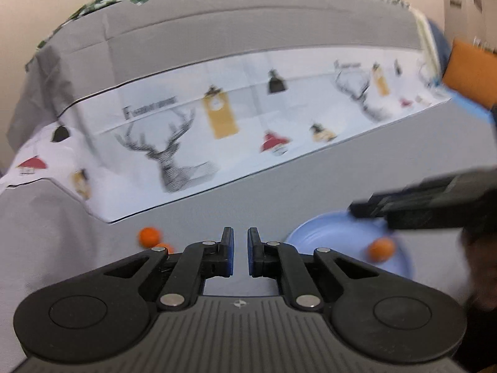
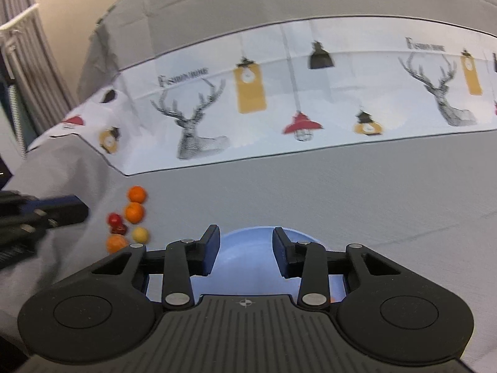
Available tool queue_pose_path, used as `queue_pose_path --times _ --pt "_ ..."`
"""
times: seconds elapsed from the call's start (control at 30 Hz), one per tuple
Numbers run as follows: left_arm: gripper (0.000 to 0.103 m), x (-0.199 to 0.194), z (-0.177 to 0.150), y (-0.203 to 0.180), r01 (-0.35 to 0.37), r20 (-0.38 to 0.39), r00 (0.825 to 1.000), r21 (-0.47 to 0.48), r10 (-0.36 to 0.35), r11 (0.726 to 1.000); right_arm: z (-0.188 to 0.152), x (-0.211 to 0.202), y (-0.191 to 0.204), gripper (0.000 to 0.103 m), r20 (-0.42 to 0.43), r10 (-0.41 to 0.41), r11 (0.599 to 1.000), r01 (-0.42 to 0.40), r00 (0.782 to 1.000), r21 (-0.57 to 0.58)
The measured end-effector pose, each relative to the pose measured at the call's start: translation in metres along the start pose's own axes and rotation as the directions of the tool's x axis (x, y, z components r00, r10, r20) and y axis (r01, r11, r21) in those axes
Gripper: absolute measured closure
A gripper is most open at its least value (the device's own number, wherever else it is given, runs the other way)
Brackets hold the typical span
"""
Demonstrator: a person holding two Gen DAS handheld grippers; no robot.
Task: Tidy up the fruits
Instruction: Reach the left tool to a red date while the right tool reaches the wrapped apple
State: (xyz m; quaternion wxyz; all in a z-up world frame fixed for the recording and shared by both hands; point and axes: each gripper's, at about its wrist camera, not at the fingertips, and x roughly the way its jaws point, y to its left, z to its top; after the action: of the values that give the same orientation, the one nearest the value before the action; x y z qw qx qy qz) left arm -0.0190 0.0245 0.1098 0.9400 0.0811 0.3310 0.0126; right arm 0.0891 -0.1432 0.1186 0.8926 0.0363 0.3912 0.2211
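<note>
A light blue plate (image 1: 313, 233) lies on the grey cloth at the right of the left wrist view, with one orange fruit (image 1: 381, 249) on it. My left gripper (image 1: 240, 242) hangs nearly shut and empty above the cloth. Two orange fruits (image 1: 148, 237) lie left of it. In the right wrist view my right gripper (image 2: 245, 242) is open and empty just above the plate (image 2: 248, 255). A cluster of loose fruits lies to its left: oranges (image 2: 137, 194), red fruits (image 2: 115, 219) and a yellow one (image 2: 139, 234). The right gripper (image 1: 435, 205) also shows over the plate.
The table carries a grey cloth (image 2: 341, 192) with a white printed band (image 2: 279, 108) of deer and lamps further back. The left gripper's body (image 2: 37, 217) shows at the left edge of the right wrist view. A radiator (image 2: 18, 46) stands at far left.
</note>
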Motion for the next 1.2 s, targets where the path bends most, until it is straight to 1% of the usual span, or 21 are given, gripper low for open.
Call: queue_pose_path --times 0.03,0.13,0.17,0.23,0.27,0.37,0.43,0.5,0.57,0.67,0.7,0.73,0.77,0.8,0.87,1.0,1.13,1.2 --pt "0.094 0.001 -0.002 0.004 -0.002 -0.007 1.0 -0.015 0.002 1.0 0.0 0.0 0.004 0.064 0.006 0.011 1.0 -0.011 1.0 -0.006" --pt "0.094 -0.005 -0.011 0.01 -0.014 0.063 0.998 -0.001 0.014 1.0 0.0 0.001 0.014 0.064 0.023 0.023 0.999 -0.023 0.999 -0.024" --pt "0.092 -0.003 -0.017 0.013 -0.014 0.067 0.998 -0.014 0.015 1.0 0.0 0.002 0.016 0.064 0.023 0.025 0.999 -0.024 0.999 -0.022" --pt "0.092 -0.001 -0.023 0.017 -0.052 0.096 0.994 -0.031 0.055 0.998 -0.001 0.005 0.019 0.065 0.02 0.032 0.999 -0.031 0.999 -0.011" --pt "0.092 0.0 -0.027 0.023 -0.05 0.106 0.993 -0.058 0.056 0.997 -0.002 0.007 0.021 0.065 0.016 0.034 0.999 -0.034 0.999 -0.009" --pt "0.092 0.008 -0.03 0.046 -0.03 0.078 0.996 -0.18 0.045 0.983 -0.003 0.009 0.026 0.067 0.017 0.048 0.999 -0.048 0.999 -0.005" --pt "0.092 0.013 -0.037 0.063 0.001 0.07 0.997 -0.278 0.02 0.96 -0.003 0.012 0.032 0.067 0.017 0.06 0.998 -0.06 0.998 -0.013" --pt "0.092 0.023 -0.048 0.08 0.01 0.044 0.999 -0.372 0.007 0.928 -0.003 0.015 0.039 0.067 0.011 0.077 0.997 -0.077 0.997 -0.022" --pt "0.092 0.037 -0.062 0.098 -0.003 -0.009 1.0 -0.466 -0.001 0.885 -0.005 0.019 0.047 0.067 -0.003 0.099 0.994 -0.099 0.995 -0.037" --pt "0.092 0.053 -0.079 0.119 -0.032 -0.069 0.998 -0.568 -0.009 0.822 -0.008 0.026 0.06 0.066 -0.039 0.134 0.989 -0.136 0.99 -0.061" --pt "0.091 0.058 -0.083 0.124 -0.032 -0.084 0.996 -0.59 -0.022 0.807 -0.01 0.028 0.064 0.066 -0.049 0.146 0.986 -0.149 0.988 -0.073" --pt "0.091 0.062 -0.085 0.127 -0.036 -0.099 0.995 -0.603 -0.03 0.797 -0.011 0.03 0.069 0.066 -0.059 0.158 0.983 -0.163 0.986 -0.087" --pt "0.088 0.065 -0.086 0.128 -0.042 -0.113 0.993 -0.605 -0.033 0.795 -0.013 0.032 0.075 0.066 -0.071 0.172 0.978 -0.179 0.983 -0.108" --pt "0.08 0.068 -0.086 0.128 -0.049 -0.128 0.991 -0.601 -0.035 0.798 -0.015 0.033 0.08 0.066 -0.079 0.18 0.974 -0.189 0.98 -0.126" --pt "0.074 0.074 -0.086 0.127 -0.062 -0.15 0.988 -0.586 -0.033 0.808 -0.019 0.038 0.091 0.065 -0.103 0.193 0.963 -0.208 0.976 -0.17" --pt "0.074 0.084 -0.091 0.126 -0.075 -0.191 0.981 -0.572 -0.043 0.817 -0.026 0.047 0.11 0.062 -0.141 0.197 0.944 -0.227 0.97 -0.238" --pt "0.074 0.096 -0.1 0.128 -0.103 -0.253 0.966 -0.574 -0.057 0.812 -0.034 0.058 0.124 0.061 -0.178 0.202 0.926 -0.247 0.963 -0.284" --pt "0.073 0.099 -0.102 0.13 -0.098 -0.257 0.964 -0.578 -0.066 0.81 -0.038 0.064 0.13 0.059 -0.196 0.201 0.919 -0.254 0.96 -0.301"
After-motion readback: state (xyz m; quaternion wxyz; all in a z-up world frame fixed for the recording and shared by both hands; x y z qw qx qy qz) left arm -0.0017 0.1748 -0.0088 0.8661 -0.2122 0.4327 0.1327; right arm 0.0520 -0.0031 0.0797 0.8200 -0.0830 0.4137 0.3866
